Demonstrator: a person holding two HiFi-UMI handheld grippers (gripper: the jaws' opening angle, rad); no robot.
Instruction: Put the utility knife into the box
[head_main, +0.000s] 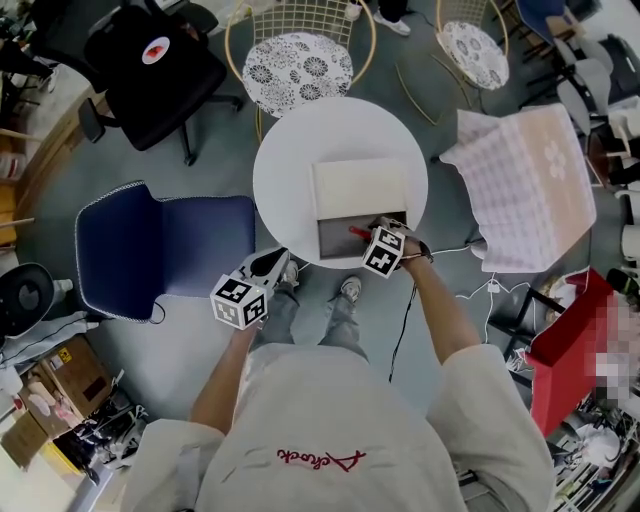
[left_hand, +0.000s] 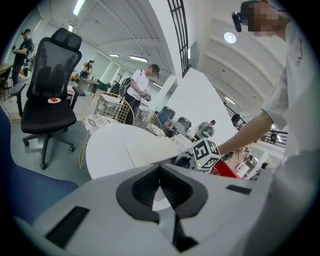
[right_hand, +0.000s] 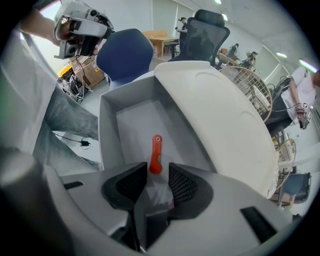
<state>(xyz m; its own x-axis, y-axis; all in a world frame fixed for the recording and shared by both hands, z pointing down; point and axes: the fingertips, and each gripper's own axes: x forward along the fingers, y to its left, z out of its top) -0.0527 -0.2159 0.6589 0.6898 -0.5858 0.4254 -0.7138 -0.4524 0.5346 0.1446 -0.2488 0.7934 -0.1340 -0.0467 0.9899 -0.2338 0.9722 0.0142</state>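
Right gripper view: utility knife points away in box; right gripper jaws apart.

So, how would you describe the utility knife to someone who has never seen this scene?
Find the round white table among the chairs; an open white box sits on it. The utility knife lies inside on the box's grey floor, a slim red handle, the only coloured thing there.

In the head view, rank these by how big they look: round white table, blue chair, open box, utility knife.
1. round white table and blue chair: they look about alike, and the chair sits lower, so no ranking between them.
2. open box
3. utility knife, by far the smallest.
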